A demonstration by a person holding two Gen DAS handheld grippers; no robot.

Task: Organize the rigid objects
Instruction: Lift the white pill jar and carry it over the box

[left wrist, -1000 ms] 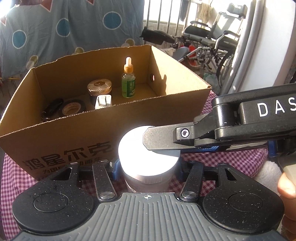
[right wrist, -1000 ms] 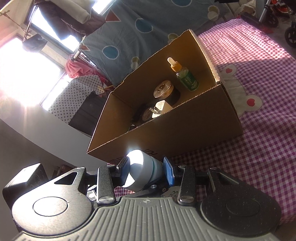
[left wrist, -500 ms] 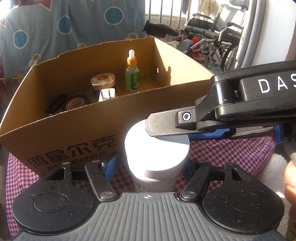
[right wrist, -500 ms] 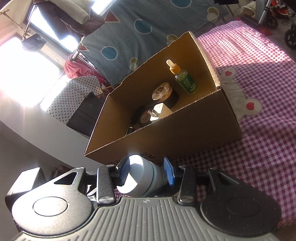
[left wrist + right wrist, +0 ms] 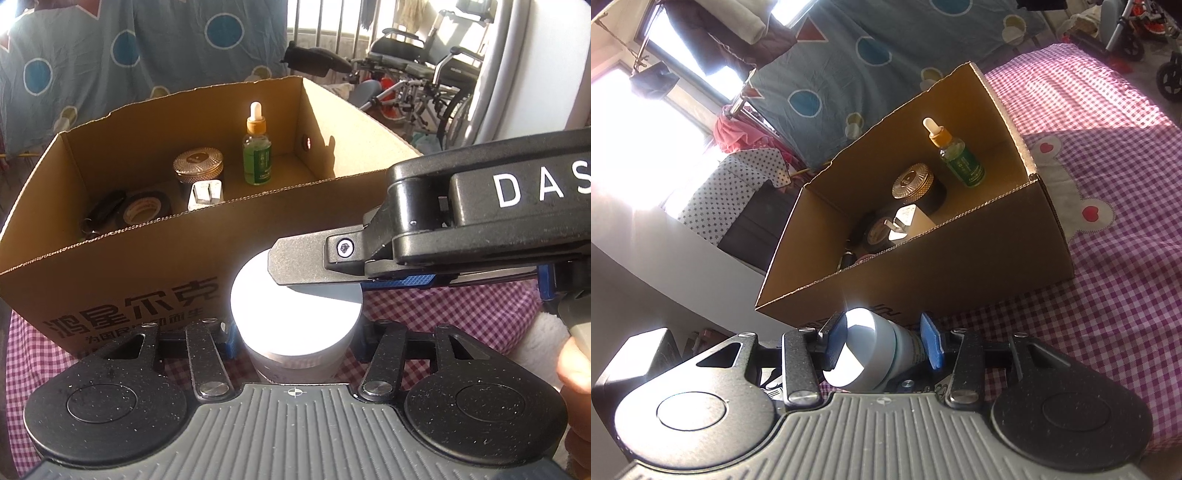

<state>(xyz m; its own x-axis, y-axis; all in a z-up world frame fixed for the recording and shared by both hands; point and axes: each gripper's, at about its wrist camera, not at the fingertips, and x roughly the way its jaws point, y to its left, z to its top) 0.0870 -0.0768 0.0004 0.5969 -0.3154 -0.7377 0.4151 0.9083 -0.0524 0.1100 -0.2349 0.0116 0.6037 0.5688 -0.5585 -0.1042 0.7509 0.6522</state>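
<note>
Left wrist view: the left gripper (image 5: 295, 339) is closing its jaws around the white jar (image 5: 295, 314), which is sitting between them; whether the pads are pressing yet is unclear, as the lid is hiding them. The right gripper (image 5: 314, 266) is reaching in from the right, its top finger lying across the lid. In the right wrist view the jar (image 5: 871, 350) is lying crosswise between the blue pads (image 5: 931, 345); these jaws are opening, and the far pad is looking just clear of the jar. Likely a handover from right to left, so the jar can be turned for the box (image 5: 147, 266). The jar is just in front of the box on the checked cloth (image 5: 1108, 258). Inside: dropper bottle (image 5: 256, 155), gold-lid jar (image 5: 198, 166), plug (image 5: 205, 194), tape roll (image 5: 146, 212). Both grippers are angling down towards the box.
</note>
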